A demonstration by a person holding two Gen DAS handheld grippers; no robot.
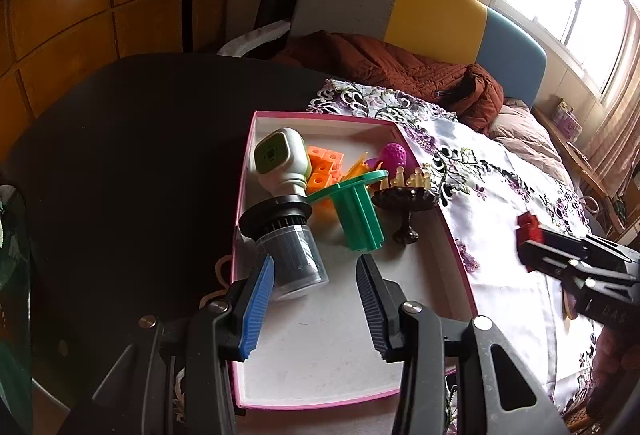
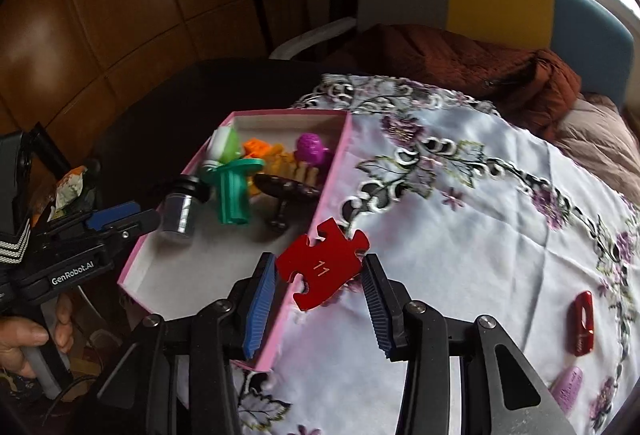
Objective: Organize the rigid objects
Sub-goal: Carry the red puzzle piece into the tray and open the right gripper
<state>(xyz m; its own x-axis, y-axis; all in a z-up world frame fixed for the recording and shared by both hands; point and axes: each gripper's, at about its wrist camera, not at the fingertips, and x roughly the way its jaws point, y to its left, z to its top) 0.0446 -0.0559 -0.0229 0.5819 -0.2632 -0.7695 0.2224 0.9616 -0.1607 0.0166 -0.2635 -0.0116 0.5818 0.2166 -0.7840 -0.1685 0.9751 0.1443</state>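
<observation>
Red puzzle piece (image 2: 323, 267) pinched in right tongs (image 2: 320, 289), nearing pink box (image 2: 280, 319); next, release inside. Left tongs (image 1: 316, 299) half-open, empty, over box.

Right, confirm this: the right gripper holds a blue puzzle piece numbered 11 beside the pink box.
Wrong on the colour. The puzzle piece is red, not blue; only the fingers' pads are blue. The right wrist view shows the right gripper holding it, numbered 11, beside the pink box.
</observation>
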